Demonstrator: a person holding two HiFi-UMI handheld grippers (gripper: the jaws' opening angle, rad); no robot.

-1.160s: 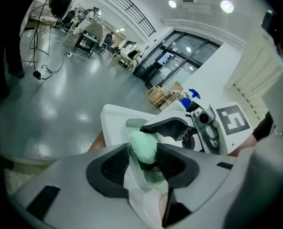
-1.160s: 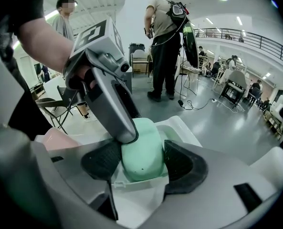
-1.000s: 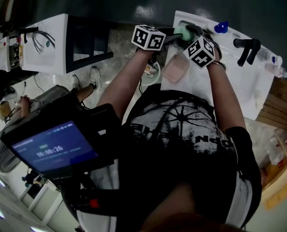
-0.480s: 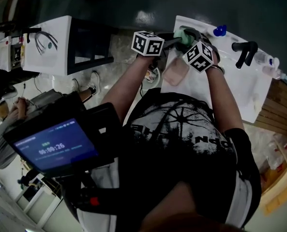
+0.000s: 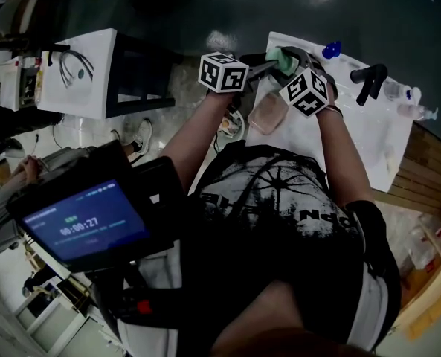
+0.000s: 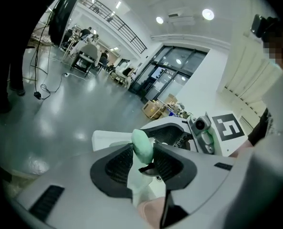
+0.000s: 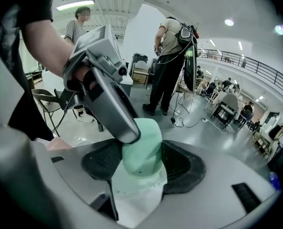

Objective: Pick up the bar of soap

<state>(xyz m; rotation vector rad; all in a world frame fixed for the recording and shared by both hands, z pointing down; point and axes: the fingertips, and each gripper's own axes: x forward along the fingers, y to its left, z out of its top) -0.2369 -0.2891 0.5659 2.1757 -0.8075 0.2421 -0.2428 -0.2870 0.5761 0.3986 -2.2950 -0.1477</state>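
Note:
The pale green bar of soap hangs just above the white counter, held from two sides. My left gripper reaches in from the left. Its jaws have just been closing, and in the left gripper view they press on the soap. My right gripper comes from the right, shut on the same soap. In the right gripper view the left gripper's grey finger lies against the top of the bar. The right gripper's marker cube shows close behind the soap.
A pink soap dish lies on the counter below the grippers. A black tap and a blue-capped bottle stand further right. A white side table stands to the left. People and chairs fill the hall behind.
Both grippers have stayed together on the soap and risen a little off the counter. More of the pink dish shows beneath them.

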